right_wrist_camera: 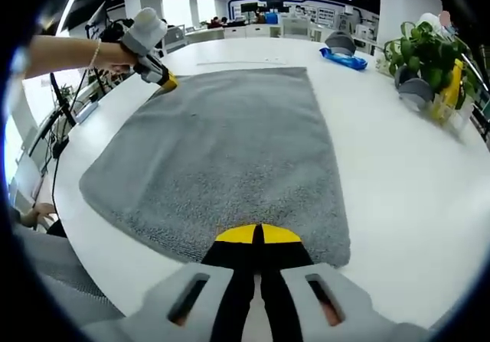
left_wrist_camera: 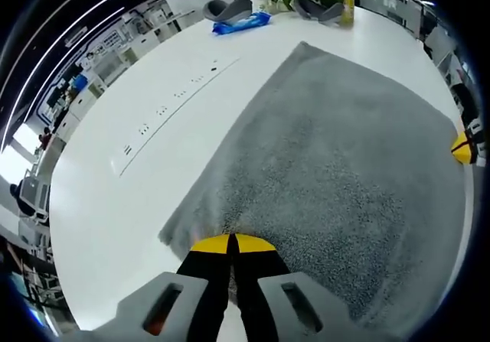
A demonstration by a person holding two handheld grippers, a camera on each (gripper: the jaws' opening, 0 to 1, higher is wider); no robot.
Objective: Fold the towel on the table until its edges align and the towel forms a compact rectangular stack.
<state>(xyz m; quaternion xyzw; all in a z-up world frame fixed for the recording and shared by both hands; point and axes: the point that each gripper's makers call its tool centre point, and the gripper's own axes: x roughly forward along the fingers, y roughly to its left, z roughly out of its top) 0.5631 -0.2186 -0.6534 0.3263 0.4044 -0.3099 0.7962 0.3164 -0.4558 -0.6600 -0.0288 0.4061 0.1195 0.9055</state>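
I have my left gripper (left_wrist_camera: 230, 244) clenched on the near edge of the grey terry towel (left_wrist_camera: 337, 151), close to one corner, and my right gripper (right_wrist_camera: 258, 235) clenched the same way on the towel's edge near another corner, the yellow tips pressed together with pile bunched between them. The towel lies spread flat in one layer on the white counter (left_wrist_camera: 145, 89), so as I judge it no fold is made yet; the whole job of bringing edges together and stacking it into a compact rectangle is left. In the right gripper view I can see my other hand (right_wrist_camera: 115, 55) holding its gripper at the far-left corner. The counter is smooth and glossy white, with a blue packet (left_wrist_camera: 241, 24), grey bowl-like items (left_wrist_camera: 227, 9) and a green potted plant (right_wrist_camera: 421, 47) at its far end. Around it is a bright open office with desks and ceiling strip lights.
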